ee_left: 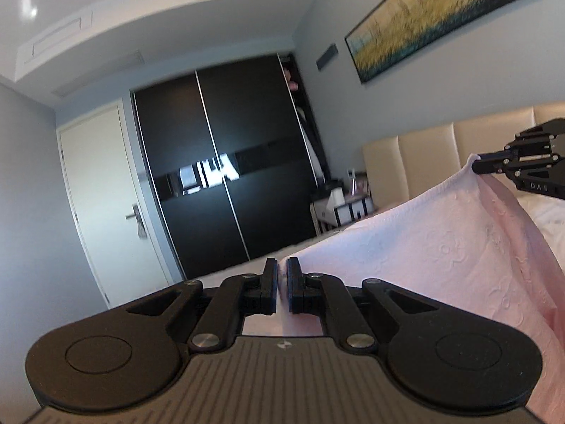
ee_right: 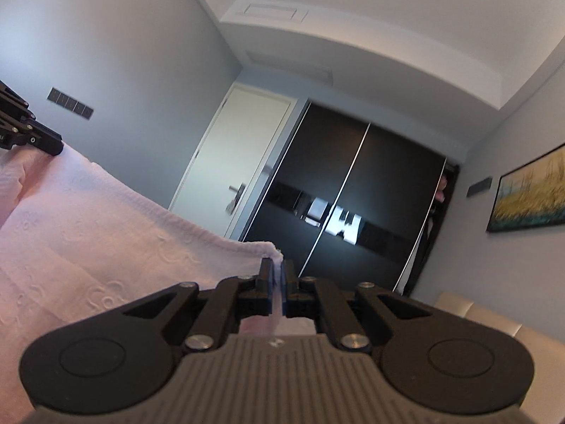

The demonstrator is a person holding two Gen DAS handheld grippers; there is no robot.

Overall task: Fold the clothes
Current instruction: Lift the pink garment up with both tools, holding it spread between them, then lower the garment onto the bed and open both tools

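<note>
A pale pink embossed towel (ee_left: pixel 441 247) is held up and stretched between my two grippers. My left gripper (ee_left: pixel 281 275) is shut on one top corner of it. My right gripper (ee_right: pixel 278 277) is shut on the other top corner; it also shows at the far right of the left wrist view (ee_left: pixel 476 166). The towel (ee_right: pixel 88 233) sags a little between them, and its lower part hangs out of sight. The left gripper shows at the left edge of the right wrist view (ee_right: pixel 56 148), pinching its corner.
A black sliding wardrobe (ee_left: pixel 219 176) and a white door (ee_left: pixel 109 205) stand ahead. A beige padded headboard (ee_left: pixel 423 155) and a bedside table (ee_left: pixel 346 208) are to the right. A painting (ee_left: pixel 441 17) hangs above the headboard.
</note>
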